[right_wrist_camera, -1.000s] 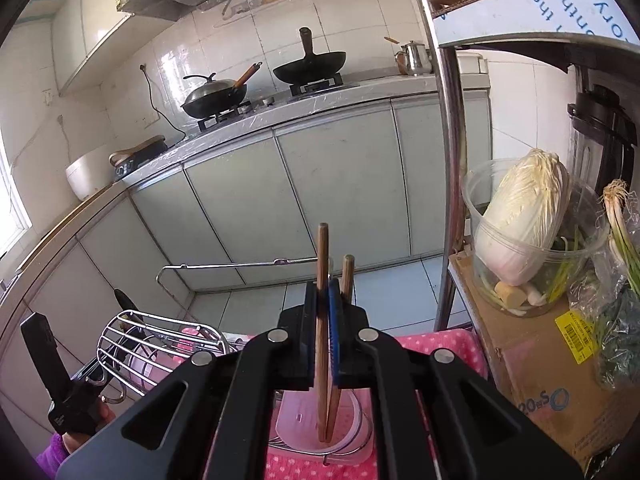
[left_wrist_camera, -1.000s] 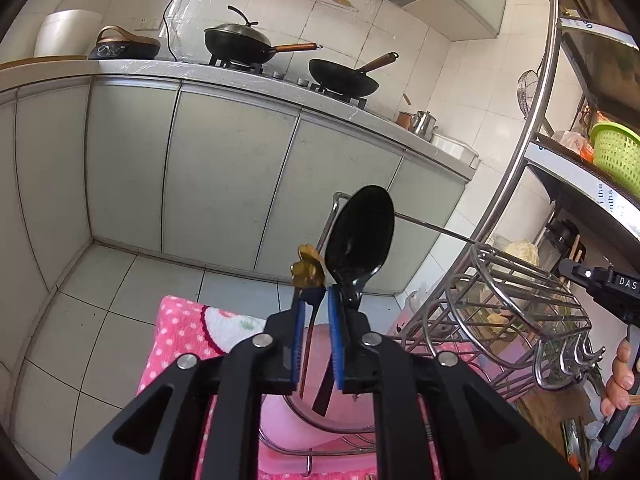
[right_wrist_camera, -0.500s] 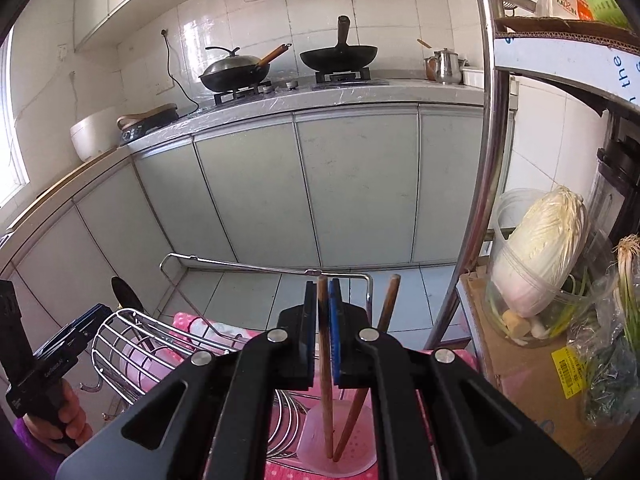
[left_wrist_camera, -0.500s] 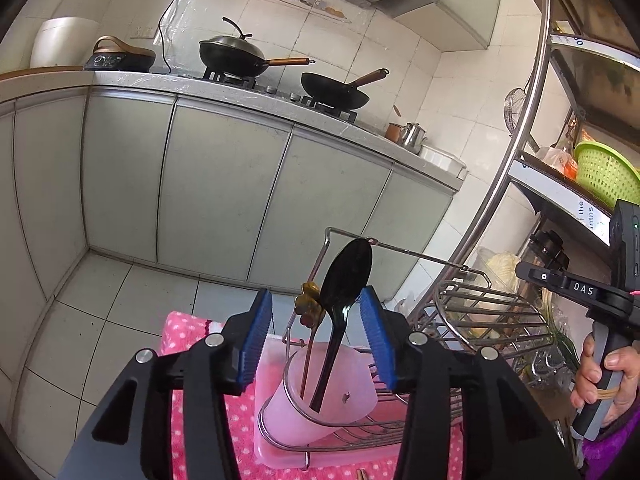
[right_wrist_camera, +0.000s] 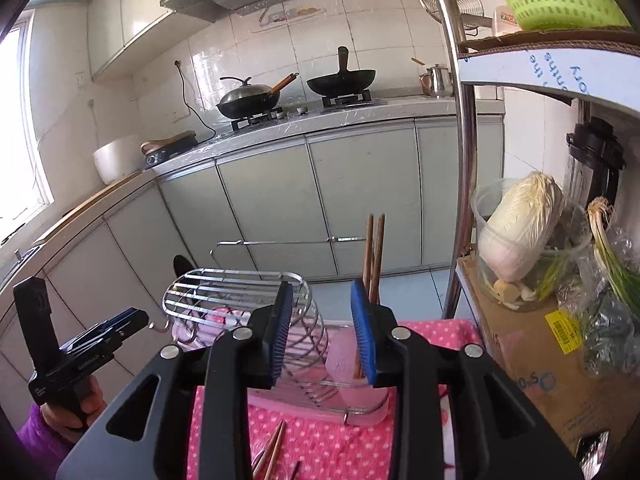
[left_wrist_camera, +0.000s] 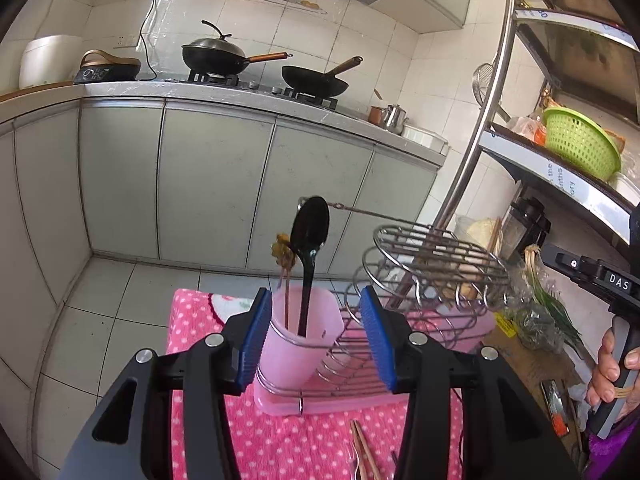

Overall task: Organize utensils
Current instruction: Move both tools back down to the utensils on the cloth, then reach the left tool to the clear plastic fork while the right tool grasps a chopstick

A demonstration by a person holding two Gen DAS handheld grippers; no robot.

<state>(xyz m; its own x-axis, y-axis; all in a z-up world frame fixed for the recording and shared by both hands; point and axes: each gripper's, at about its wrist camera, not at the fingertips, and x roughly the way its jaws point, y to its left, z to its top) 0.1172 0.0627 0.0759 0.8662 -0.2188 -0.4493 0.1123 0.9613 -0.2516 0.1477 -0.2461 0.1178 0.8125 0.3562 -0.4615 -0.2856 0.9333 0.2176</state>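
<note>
left tongs (left_wrist_camera: 316, 336) spread, empty, flanking pink cup (left_wrist_camera: 298, 338) rim; black spoon (left_wrist_camera: 309, 240) upright inside. right tongs (right_wrist_camera: 322, 332) spread, empty; chopsticks (right_wrist_camera: 374, 256) upright in cup beside right pad. loose chopsticks (right_wrist_camera: 272, 454) on pink cloth (right_wrist_camera: 320, 446).

Bright daylight; in the right wrist view the window (right_wrist_camera: 24, 128) at far left is blown out, and glare streaks the wall tiles (right_wrist_camera: 256, 56) and the steel shelf post (right_wrist_camera: 466, 168). Heavy fisheye bend with black vignette corners in both views. Focus is sharp throughout, no motion blur, shadows soft on the floor (left_wrist_camera: 100, 308).
</note>
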